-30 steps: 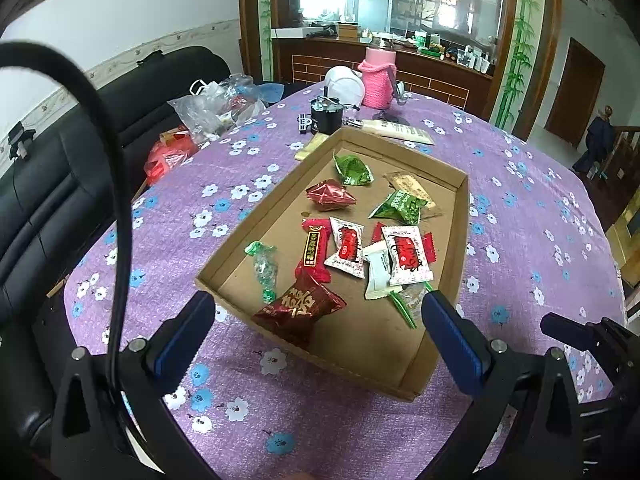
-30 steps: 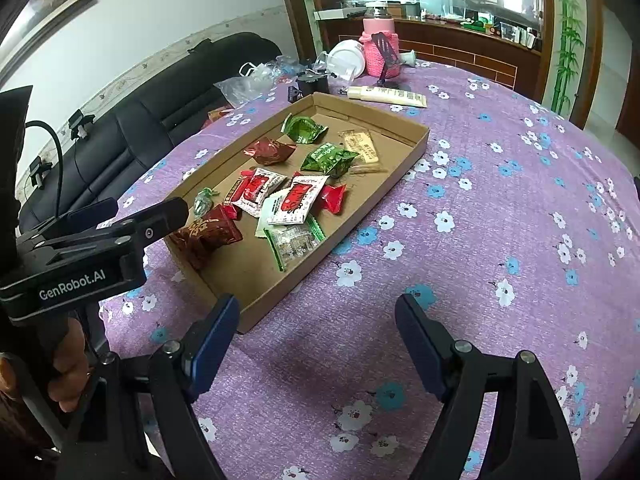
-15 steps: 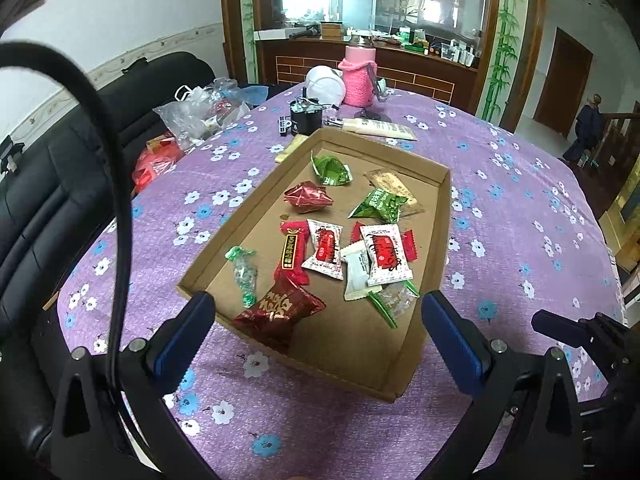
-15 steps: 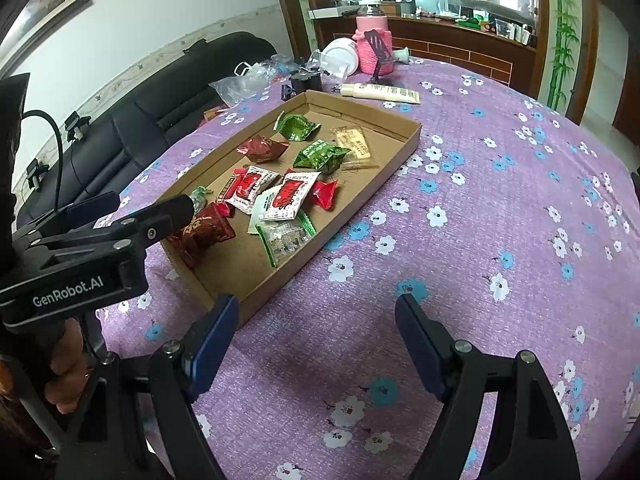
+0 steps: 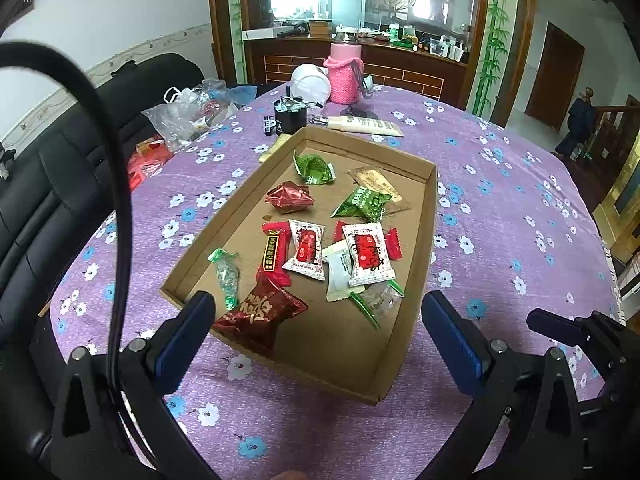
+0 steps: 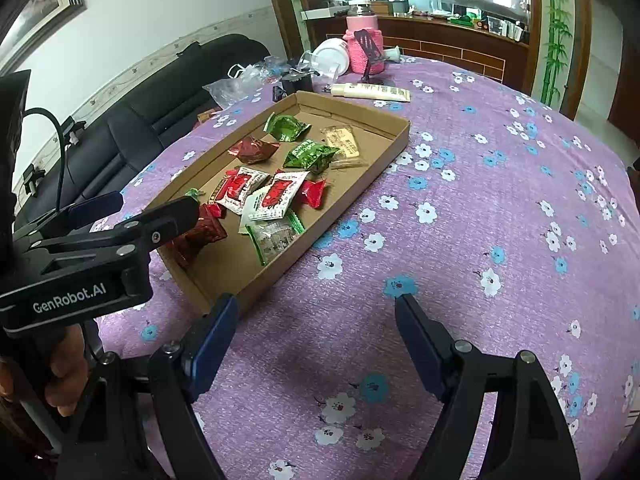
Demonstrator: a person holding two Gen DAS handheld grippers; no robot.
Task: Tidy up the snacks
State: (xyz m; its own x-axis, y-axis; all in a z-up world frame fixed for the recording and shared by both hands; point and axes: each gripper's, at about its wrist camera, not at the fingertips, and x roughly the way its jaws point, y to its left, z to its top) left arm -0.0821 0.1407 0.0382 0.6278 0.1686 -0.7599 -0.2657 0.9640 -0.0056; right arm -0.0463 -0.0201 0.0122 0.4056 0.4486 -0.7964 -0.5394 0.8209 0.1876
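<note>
Purple flowered cloth covers the table (image 5: 500,208) in the left wrist view, with a black sofa (image 5: 48,184) to the left and a wooden counter at the far end. On the cloth sits a shallow cardboard tray (image 5: 427,216), and all the snacks lie loose inside it. The left gripper (image 5: 316,332) hangs over the tray's near end with its jaws spread wide and nothing between them. Nearest it is a dark red pouch (image 5: 260,314); just beyond lie a white-and-red packet (image 5: 366,254), a red bar (image 5: 274,250) and a clear green-ended candy (image 5: 226,276). Farther off are green packets (image 5: 362,202) and a red foil sweet (image 5: 290,198). Past the tray stand a pink cup (image 5: 343,80) and a tube (image 5: 364,125).

From the right wrist view the tray (image 6: 394,142) lies to the left and far, snacks heaped near its middle. The right gripper (image 6: 316,342) hovers above bare cloth just beside the tray's near corner, jaws wide apart and empty. The left gripper (image 6: 132,210) shows at the left, over the tray's near end.

These wrappers look light, crinkly and slick, likely to slide on cardboard. The puffy pouch should yield when pinched; its middle or a crimped end seems the safest hold. Overlapping packets may drag their neighbours along.
</note>
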